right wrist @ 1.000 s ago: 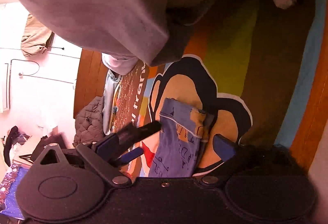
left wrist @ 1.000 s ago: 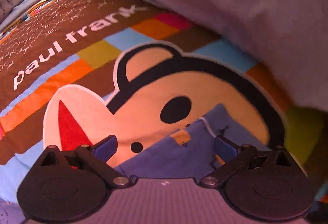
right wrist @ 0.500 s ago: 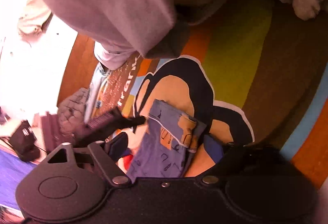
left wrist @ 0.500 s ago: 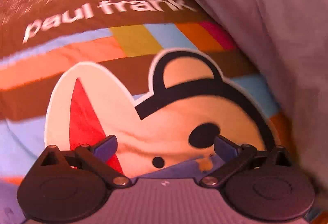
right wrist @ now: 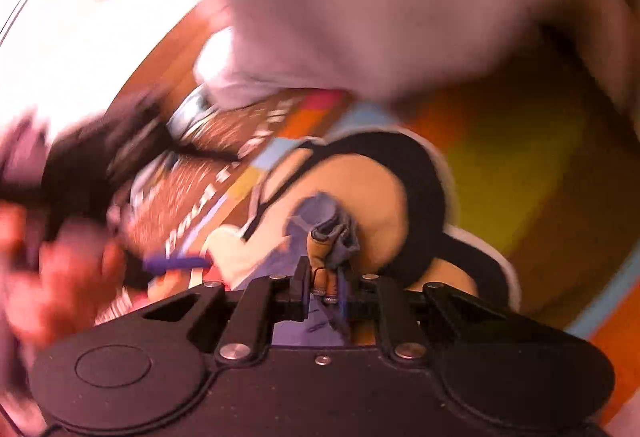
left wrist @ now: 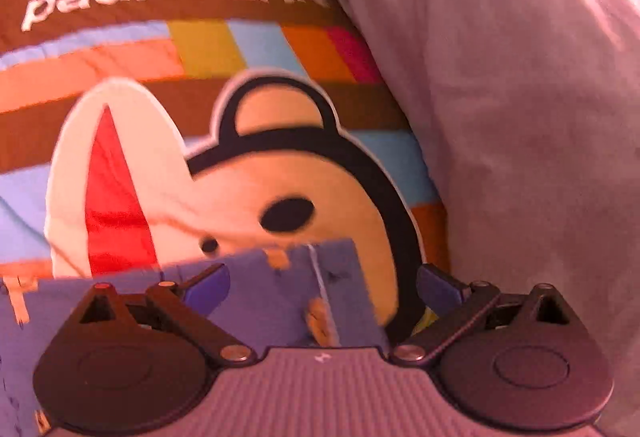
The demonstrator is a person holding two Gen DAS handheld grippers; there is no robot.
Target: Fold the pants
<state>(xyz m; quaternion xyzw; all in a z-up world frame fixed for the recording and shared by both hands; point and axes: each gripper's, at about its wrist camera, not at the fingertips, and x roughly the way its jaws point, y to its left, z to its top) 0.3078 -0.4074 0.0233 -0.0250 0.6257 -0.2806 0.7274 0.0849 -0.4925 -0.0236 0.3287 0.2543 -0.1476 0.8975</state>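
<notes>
- On my left wrist view the pants (left wrist: 280, 297) lie on the printed blanket (left wrist: 208, 49), a blue panel reaching from the near-left edge to the middle; a pale seam with orange patches runs near to far (the full long axis I cannot make out).
- On my right wrist view the pants (right wrist: 316, 213) are bunched, an orange-trimmed fold rising away from the fingers.
- My left gripper (left wrist: 322, 283) stands wide open, its blue pads either side of the cloth and clasping nothing.
- My right gripper (right wrist: 325, 287) is pinched tight on that fold.
- A second ago my right fingers were spread around flat cloth; now they have closed.
- The gray bedding (left wrist: 520, 97) fills the right, as it did before.
- The right wrist view is badly blurred.
</notes>
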